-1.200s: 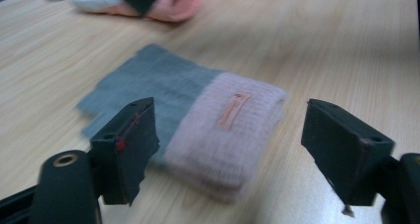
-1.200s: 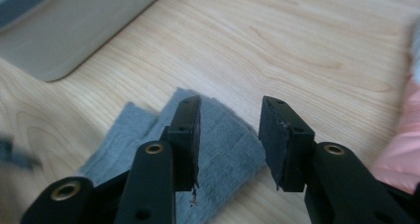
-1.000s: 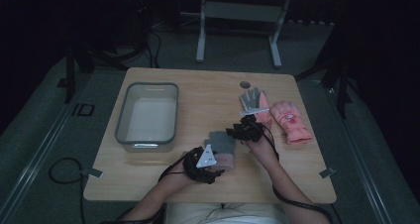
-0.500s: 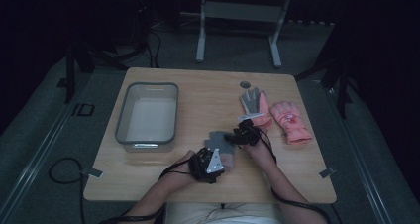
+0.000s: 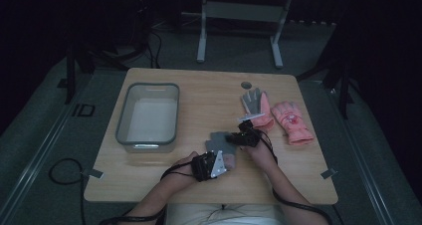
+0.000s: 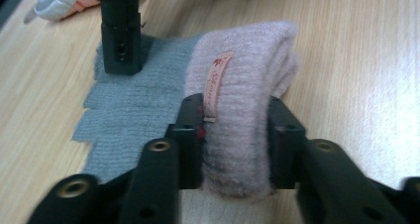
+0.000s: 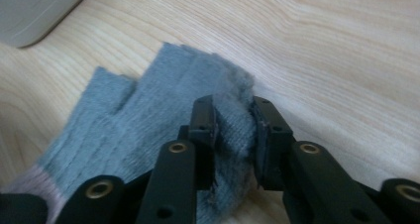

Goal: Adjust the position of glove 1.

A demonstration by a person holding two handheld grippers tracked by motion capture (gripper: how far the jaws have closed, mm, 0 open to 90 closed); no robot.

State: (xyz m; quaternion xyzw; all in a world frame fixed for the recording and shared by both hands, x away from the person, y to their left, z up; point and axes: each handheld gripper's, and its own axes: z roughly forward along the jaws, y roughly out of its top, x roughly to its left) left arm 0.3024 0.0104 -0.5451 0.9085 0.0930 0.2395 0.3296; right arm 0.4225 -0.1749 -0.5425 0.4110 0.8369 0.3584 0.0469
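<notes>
Both grippers pinch one grey glove (image 5: 218, 141): left gripper (image 6: 233, 135) fingers on its pink cuff (image 6: 242, 95), right gripper (image 7: 233, 135) on a fingertip fold. Judgement: lift evenly, keeping both pinches firm, so the knit clears the counter (image 5: 199, 100) without stretching.

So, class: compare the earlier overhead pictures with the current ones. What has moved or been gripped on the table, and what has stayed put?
The right tool has come down and toward the person, away from the pink gloves, and is shut on the grey end of the knitted glove. The left tool stays shut on that glove's pinkish cuff, shifted only slightly. The grey tub and both pink gloves lie where they were.
</notes>
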